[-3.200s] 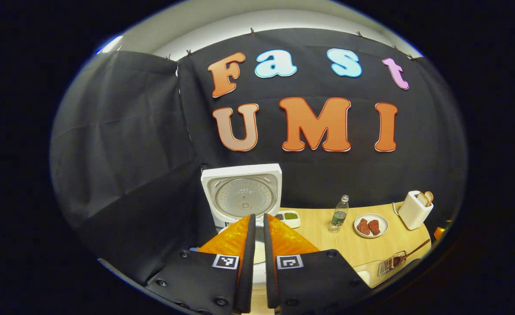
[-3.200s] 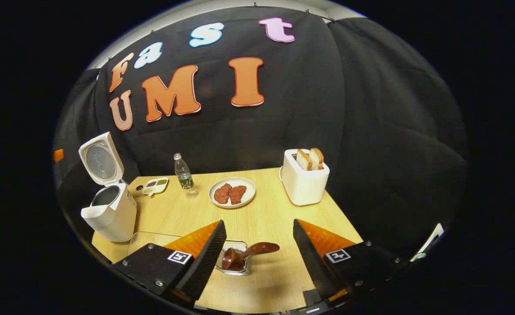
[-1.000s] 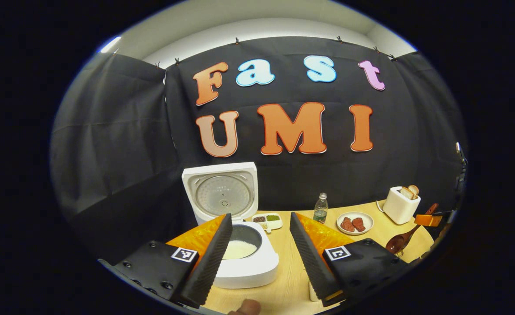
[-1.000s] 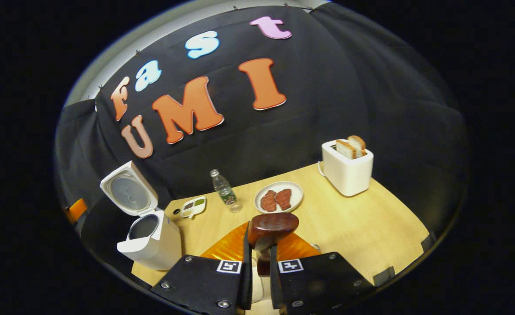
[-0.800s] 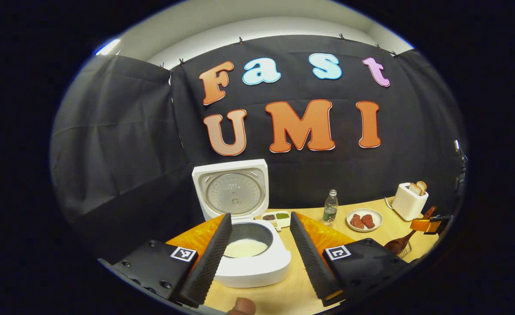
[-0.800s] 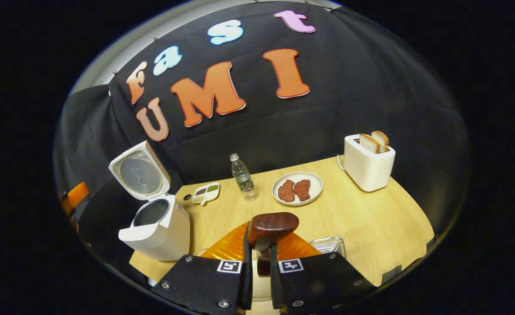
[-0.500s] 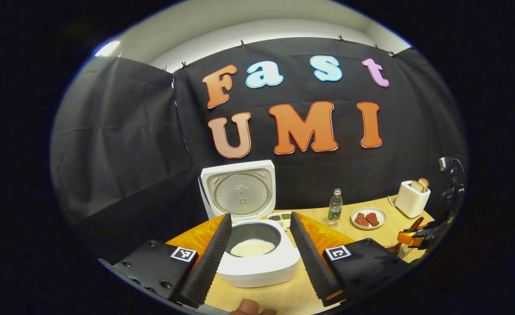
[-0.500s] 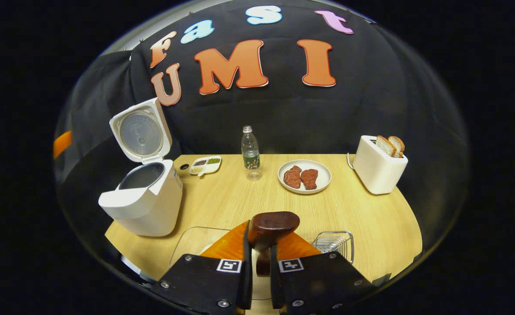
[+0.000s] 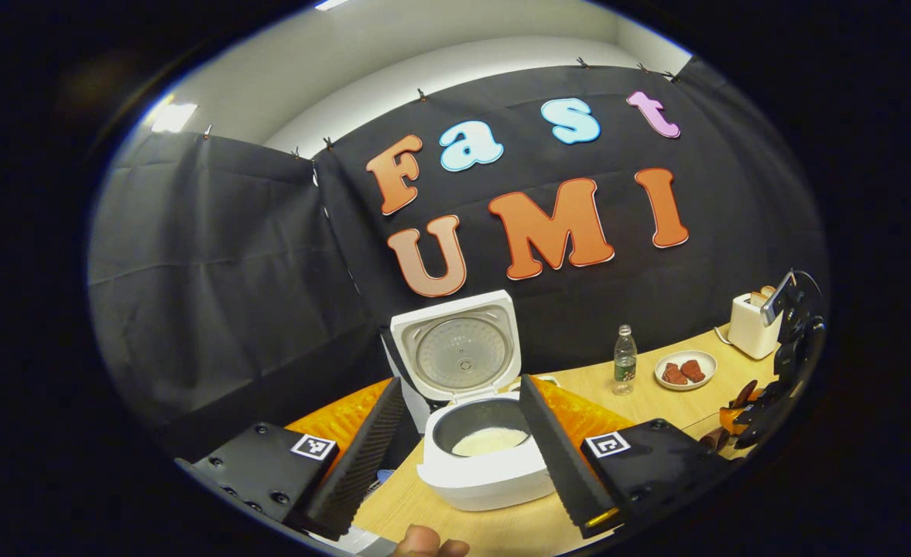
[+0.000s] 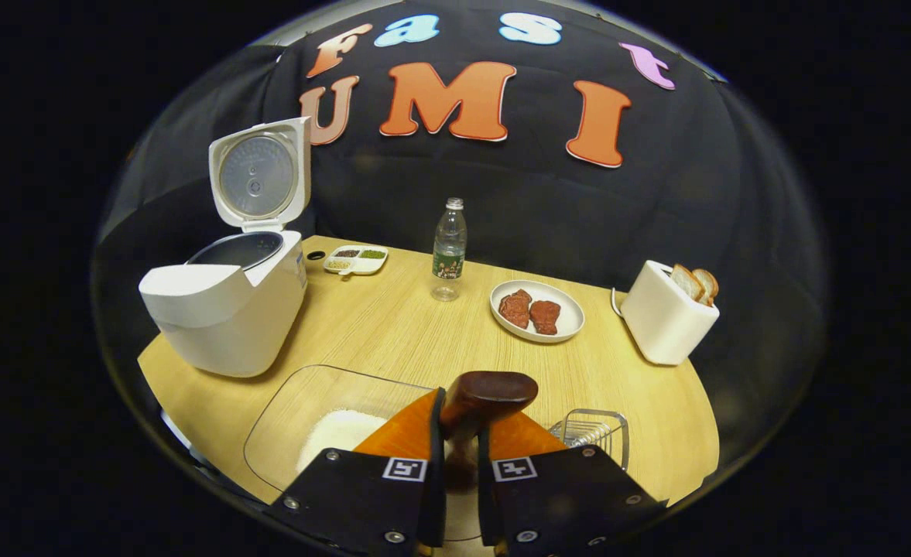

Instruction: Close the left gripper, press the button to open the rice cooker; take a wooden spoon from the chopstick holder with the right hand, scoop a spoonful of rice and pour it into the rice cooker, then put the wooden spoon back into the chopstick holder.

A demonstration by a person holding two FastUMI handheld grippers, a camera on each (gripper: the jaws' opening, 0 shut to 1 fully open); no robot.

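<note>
Spoon held over the rice container, cooker open.

In the left gripper view, the left tongs [image 9: 455,456] are held apart before the open rice cooker [image 9: 486,456]. In the right gripper view, the right tongs [image 10: 455,433] are clamped on the wooden spoon [image 10: 488,393], above the rice container [image 10: 323,422]; rice could be spilled on the tabletop [image 10: 393,325] if the spoon is tilted.

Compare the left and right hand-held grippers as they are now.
The left hand-held gripper is open and holds nothing; its fingers frame the open rice cooker. The right hand-held gripper is shut on the wooden spoon, above the clear container of rice. Both point across the wooden table.
</note>
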